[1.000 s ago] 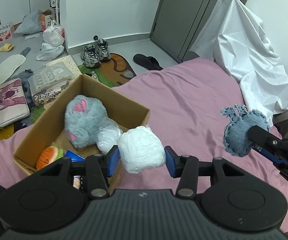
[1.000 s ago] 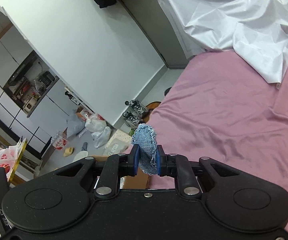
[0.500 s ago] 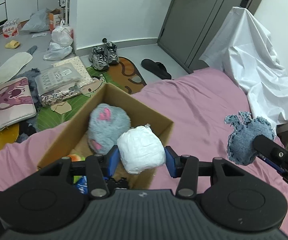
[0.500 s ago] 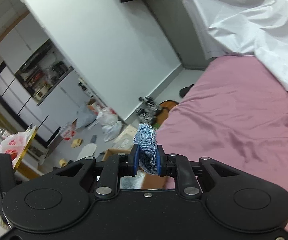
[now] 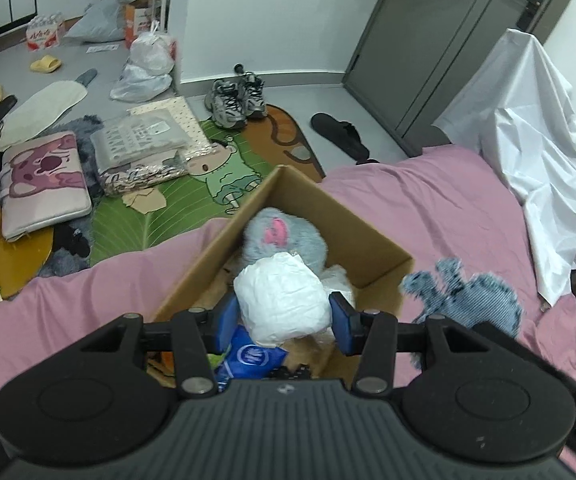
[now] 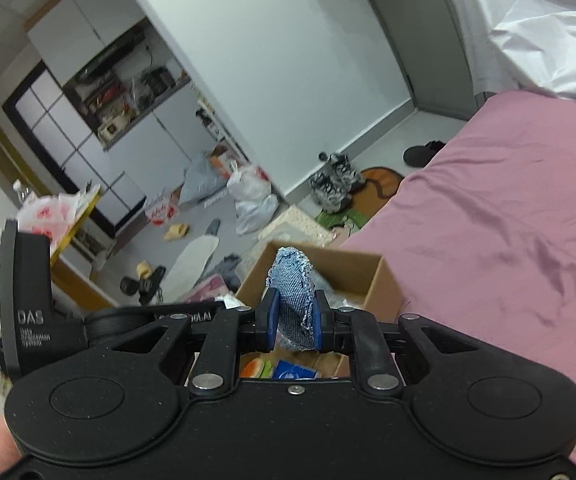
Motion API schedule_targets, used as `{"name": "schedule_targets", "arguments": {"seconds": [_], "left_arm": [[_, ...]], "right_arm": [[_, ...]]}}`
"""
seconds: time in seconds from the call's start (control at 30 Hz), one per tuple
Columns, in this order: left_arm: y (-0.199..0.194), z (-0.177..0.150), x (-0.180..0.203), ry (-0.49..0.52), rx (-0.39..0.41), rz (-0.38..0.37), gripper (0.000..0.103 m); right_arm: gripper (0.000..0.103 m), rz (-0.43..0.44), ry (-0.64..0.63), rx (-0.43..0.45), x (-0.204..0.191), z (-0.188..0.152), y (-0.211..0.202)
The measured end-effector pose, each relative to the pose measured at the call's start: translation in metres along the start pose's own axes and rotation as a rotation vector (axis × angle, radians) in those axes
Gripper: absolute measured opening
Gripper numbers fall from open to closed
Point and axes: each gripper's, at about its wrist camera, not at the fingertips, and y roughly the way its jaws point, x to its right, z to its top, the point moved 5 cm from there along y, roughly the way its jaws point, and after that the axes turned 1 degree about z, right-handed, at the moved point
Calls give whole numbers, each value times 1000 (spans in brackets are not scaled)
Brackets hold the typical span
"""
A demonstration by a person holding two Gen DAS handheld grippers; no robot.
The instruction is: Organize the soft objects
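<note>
This is a home, a lived-in bedroom that opens onto a kitchen corner. A bed (image 5: 448, 216) with a pink sheet fills the near part. A white cloth (image 5: 536, 152) hangs over something beside it. On the grey floor lie a pair of sneakers (image 5: 236, 98), a black slipper (image 5: 340, 136), yellow slippers (image 5: 46, 65) and a green cartoon mat (image 5: 192, 196). Plastic bags (image 5: 148, 64) and a pink cushion (image 5: 42, 182) sit nearby. A grey door (image 5: 440, 40) stands shut. Far back, white cupboards (image 6: 144, 148) and a messy shelf (image 6: 128, 92) hold kitchen stuff. A cardboard box (image 5: 352, 236) of soft things sits on the bed.
</note>
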Motion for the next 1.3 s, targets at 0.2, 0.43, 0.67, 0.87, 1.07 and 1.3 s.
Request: {"name": "schedule_targets", "arguments": {"seconds": [0.2, 0.43, 0.67, 0.87, 1.07, 1.3], "left_arm": [[12, 1, -15, -28, -38, -6, 48], [23, 4, -29, -60, -90, -11, 60], [20, 13, -34, -53, -78, -19, 64], [12, 21, -40, -31, -68, 16, 76], [2, 23, -39, 7, -68, 14, 86], [-12, 14, -29, 110, -80, -18, 94]], "right_arm": [[17, -30, -16, -57, -10, -12, 18], [17, -63, -25, -98, -13, -19, 28], [18, -83, -39, -131, -18, -22, 42], [58, -96, -45, -151, -21, -23, 49], [66, -102, 12, -101, -10, -15, 22], [82, -169, 44, -55, 10, -12, -22]]}}
